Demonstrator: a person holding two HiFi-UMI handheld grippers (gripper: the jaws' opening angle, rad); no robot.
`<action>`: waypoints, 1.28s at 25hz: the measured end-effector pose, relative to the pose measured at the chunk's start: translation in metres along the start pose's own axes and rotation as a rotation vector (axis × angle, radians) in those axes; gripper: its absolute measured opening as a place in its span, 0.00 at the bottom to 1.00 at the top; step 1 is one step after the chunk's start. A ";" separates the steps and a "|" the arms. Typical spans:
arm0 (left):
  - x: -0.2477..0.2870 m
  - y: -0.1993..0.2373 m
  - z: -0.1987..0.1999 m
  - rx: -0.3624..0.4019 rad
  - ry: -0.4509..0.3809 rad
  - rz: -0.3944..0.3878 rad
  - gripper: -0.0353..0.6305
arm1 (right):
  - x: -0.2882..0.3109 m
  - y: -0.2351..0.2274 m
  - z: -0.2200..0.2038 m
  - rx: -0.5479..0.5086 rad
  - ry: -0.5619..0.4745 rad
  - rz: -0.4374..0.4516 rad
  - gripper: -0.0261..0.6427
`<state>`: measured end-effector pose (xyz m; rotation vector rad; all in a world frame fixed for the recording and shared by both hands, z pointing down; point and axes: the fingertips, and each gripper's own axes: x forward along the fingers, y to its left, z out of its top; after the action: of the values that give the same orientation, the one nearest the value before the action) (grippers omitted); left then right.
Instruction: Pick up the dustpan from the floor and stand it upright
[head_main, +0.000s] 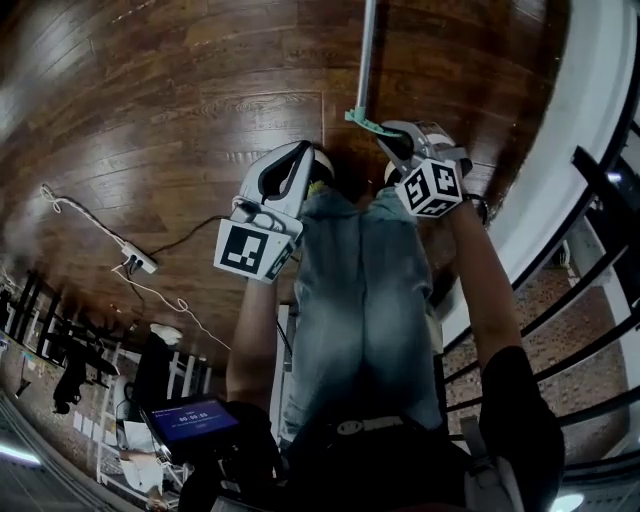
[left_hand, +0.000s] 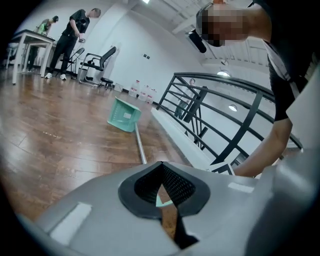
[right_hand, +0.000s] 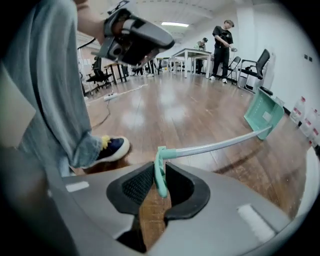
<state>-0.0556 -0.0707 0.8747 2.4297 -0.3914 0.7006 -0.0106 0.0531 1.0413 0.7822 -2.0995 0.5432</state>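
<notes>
The dustpan lies on the wooden floor, its mint pan (right_hand: 262, 112) tipped on its side far off and its silver pole (right_hand: 220, 145) running back to a mint loop handle (right_hand: 160, 175). My right gripper (right_hand: 160, 172) is shut on that handle, which stands pinched between the pads. The head view shows the right gripper (head_main: 392, 137) low at the pole's (head_main: 368, 50) near end. My left gripper (head_main: 316, 160) hovers just left of it, above a shoe. Its tips meet, so the left gripper (left_hand: 160, 170) is shut on nothing. The pan (left_hand: 124, 115) lies ahead of it.
A white kerb with a black railing (left_hand: 220, 115) runs along the right of the dustpan. The person's jeans leg and shoe (right_hand: 111, 149) stand close to the left of the handle. A power strip with cables (head_main: 140, 263) lies on the floor. People, tables and office chairs (right_hand: 252, 65) are far back.
</notes>
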 end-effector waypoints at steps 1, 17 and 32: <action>-0.008 -0.008 0.014 -0.005 -0.018 -0.005 0.07 | -0.019 0.000 0.018 0.022 -0.026 0.010 0.16; -0.173 -0.171 0.327 0.105 -0.302 -0.021 0.07 | -0.382 -0.066 0.316 0.428 -0.564 0.056 0.17; -0.151 -0.204 0.360 0.232 -0.324 -0.138 0.07 | -0.459 -0.152 0.182 1.405 -1.222 -0.219 0.16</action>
<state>0.0475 -0.1071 0.4484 2.7684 -0.2751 0.3047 0.2156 -0.0101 0.5810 2.5883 -2.2812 1.7892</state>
